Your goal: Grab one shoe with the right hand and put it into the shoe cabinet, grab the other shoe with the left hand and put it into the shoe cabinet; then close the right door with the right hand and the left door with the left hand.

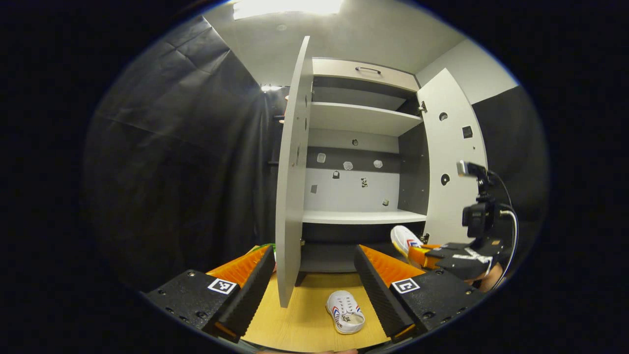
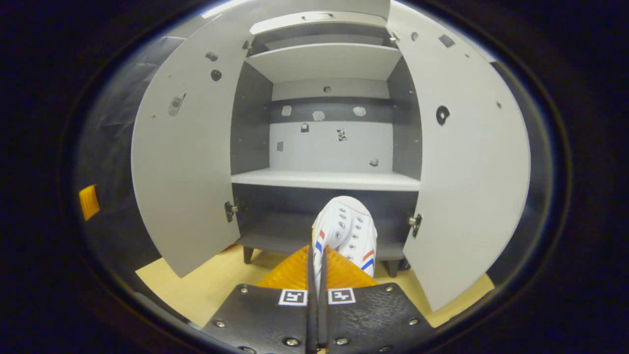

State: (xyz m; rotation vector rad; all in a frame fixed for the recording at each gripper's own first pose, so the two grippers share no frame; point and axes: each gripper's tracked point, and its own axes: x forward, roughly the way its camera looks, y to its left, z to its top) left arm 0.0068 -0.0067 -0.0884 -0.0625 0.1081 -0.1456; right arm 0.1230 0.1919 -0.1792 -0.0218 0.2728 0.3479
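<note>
**Right gripper clamped, left gripper spread wide**

In the left gripper view, the left gripper (image 1: pixel 314 290) fills the bottom of the frame with its two fingers (image 1: pixel 248 290) set well apart, nothing between them, both pointing forward and a little upward. At the lower right of the same view the right gripper (image 1: pixel 417 253) shows from the side, reaching in from the right edge, with a small camera on a stalk riding above it and a bit of the hand (image 1: pixel 484 282) that holds it just beneath.

In the right gripper view, the right gripper (image 2: pixel 317 265) sits at bottom centre, its fingers drawn almost together and pinching the heel of a white shoe (image 2: pixel 346 233), which sticks out straight ahead.
</note>
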